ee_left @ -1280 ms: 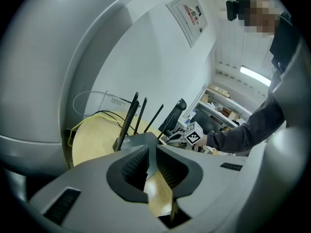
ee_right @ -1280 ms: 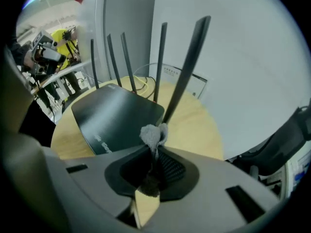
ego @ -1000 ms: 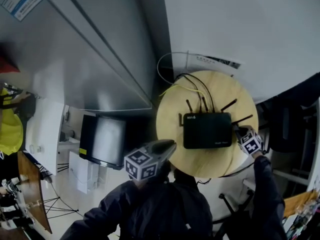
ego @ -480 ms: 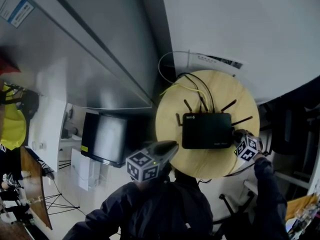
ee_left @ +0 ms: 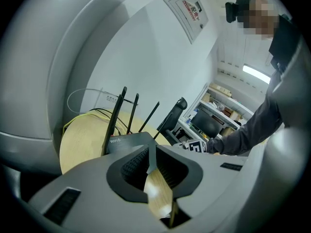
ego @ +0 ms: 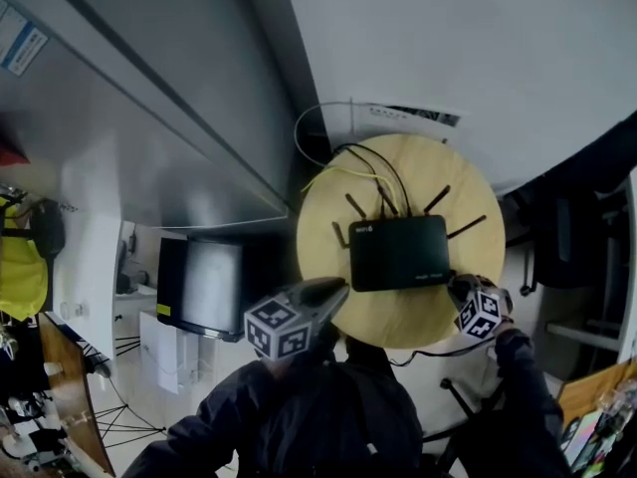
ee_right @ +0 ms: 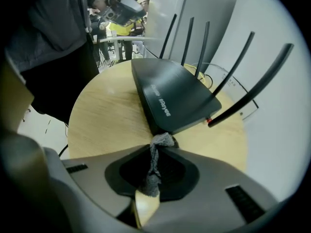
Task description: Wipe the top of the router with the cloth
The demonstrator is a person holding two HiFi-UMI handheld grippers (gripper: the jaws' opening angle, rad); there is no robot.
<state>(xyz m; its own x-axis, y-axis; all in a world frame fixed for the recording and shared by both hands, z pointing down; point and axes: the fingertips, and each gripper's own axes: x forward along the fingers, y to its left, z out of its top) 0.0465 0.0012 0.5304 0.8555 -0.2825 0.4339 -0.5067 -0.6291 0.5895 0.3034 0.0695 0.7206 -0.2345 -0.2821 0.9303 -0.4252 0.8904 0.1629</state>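
A black router with several upright antennas lies on a round wooden table. In the right gripper view the router is just ahead of my right gripper, which is shut on a grey cloth. The cloth's tip touches the router's near corner. In the head view the right gripper sits at the router's front right corner. My left gripper hovers by the table's left near edge, shut with nothing in it, pointing at the router.
Black and yellow cables run from the router's back over the table's far edge. A dark screen-like box stands on the floor to the left. A black office chair is at the right. White curved walls rise behind the table.
My right gripper with the cloth has slid from the router's right side toward its front right corner, nearer the person. The left gripper has stayed put.
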